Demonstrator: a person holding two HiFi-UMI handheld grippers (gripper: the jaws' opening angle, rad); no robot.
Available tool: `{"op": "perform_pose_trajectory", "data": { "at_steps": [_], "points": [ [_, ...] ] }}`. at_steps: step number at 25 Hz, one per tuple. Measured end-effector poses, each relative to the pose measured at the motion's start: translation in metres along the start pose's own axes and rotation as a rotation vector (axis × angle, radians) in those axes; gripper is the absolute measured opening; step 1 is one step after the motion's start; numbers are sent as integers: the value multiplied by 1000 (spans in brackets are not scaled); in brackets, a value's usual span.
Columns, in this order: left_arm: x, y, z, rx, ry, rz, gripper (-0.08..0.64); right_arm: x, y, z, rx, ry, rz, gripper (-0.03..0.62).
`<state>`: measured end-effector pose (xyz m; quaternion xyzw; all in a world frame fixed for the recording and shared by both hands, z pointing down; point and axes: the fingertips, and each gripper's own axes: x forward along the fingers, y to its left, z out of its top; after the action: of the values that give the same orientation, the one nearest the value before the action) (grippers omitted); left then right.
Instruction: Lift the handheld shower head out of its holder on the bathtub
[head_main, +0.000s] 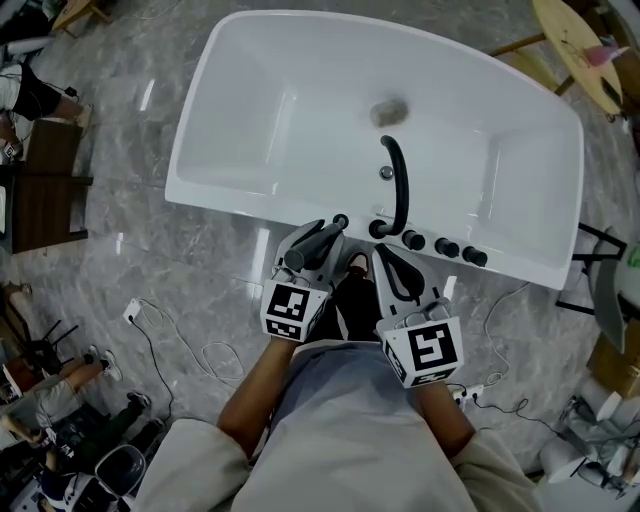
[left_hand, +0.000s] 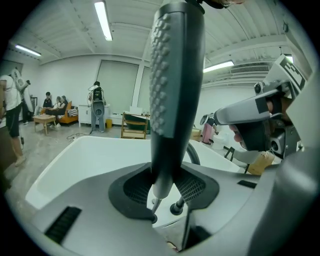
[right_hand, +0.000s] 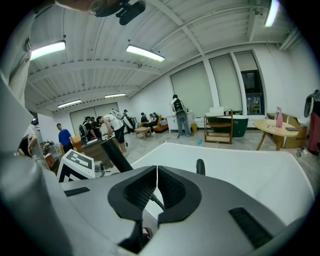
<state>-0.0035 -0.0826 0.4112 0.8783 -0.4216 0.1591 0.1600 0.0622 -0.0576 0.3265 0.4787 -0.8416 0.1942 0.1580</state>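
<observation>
Both forearms reach side by side toward the near rim of the bathtub (head_main: 230, 200), with the grippers tilted slightly downward. The left gripper (head_main: 322, 238) clamps the shower head (left_hand: 175, 85) by its handle just above that rim. The right gripper (right_hand: 156, 176) has its jaws pressed together, empty.

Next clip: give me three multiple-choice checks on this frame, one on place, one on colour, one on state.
1. Where is the shower head? A in the tub; B between the left gripper's jaws; C on the floor.
2. The faucet spout is: A chrome; B black; C white.
3. The right gripper is: A shut, empty; B wide open; C shut on the spout.
Key: B, its handle is clamped between those jaws; B, the faucet spout is black; A, its jaws meet with nothing between.
</observation>
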Motion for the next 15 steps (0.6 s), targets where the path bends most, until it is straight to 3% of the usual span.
{"op": "perform_pose_trajectory", "data": {
  "at_steps": [15],
  "points": [
    [-34,6,66,-19,-128,38,138,-4,11,37,-61,-80,25,20]
  ]
}}
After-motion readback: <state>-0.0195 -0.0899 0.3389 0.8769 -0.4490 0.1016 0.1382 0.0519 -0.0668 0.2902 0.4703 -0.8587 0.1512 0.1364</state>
